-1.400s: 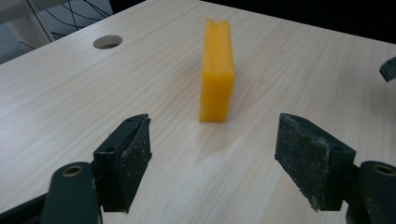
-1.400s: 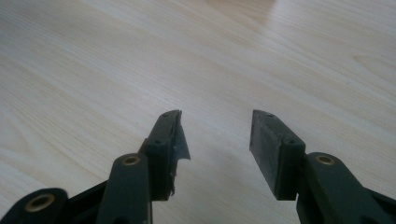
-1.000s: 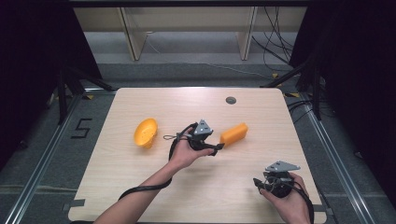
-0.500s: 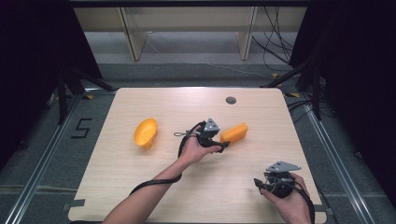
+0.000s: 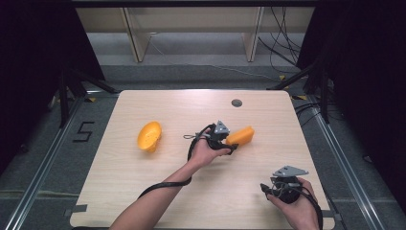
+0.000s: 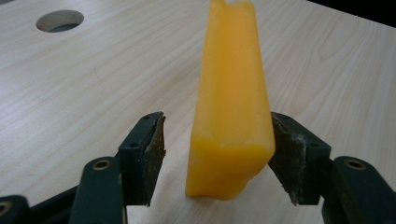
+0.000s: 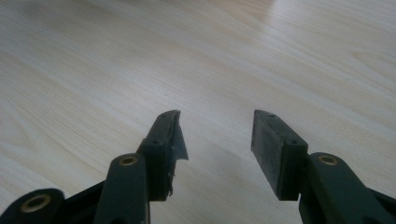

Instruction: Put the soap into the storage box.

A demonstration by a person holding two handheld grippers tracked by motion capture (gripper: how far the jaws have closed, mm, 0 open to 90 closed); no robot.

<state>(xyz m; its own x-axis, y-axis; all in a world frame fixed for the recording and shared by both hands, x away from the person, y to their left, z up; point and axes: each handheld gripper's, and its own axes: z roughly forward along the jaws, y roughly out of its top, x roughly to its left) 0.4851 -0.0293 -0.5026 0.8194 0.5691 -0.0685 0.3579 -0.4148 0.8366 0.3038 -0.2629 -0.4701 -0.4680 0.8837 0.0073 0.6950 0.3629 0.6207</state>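
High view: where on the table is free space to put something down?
Bare wood lies along the far edge of the table left of the round hole, and at the near left corner below the orange bowl. Crowded: the middle, where the left gripper meets the orange block.

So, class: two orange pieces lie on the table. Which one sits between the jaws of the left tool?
The long orange block, right of the hand; the left tool straddles it. The rounded orange shell lies apart, farther left.
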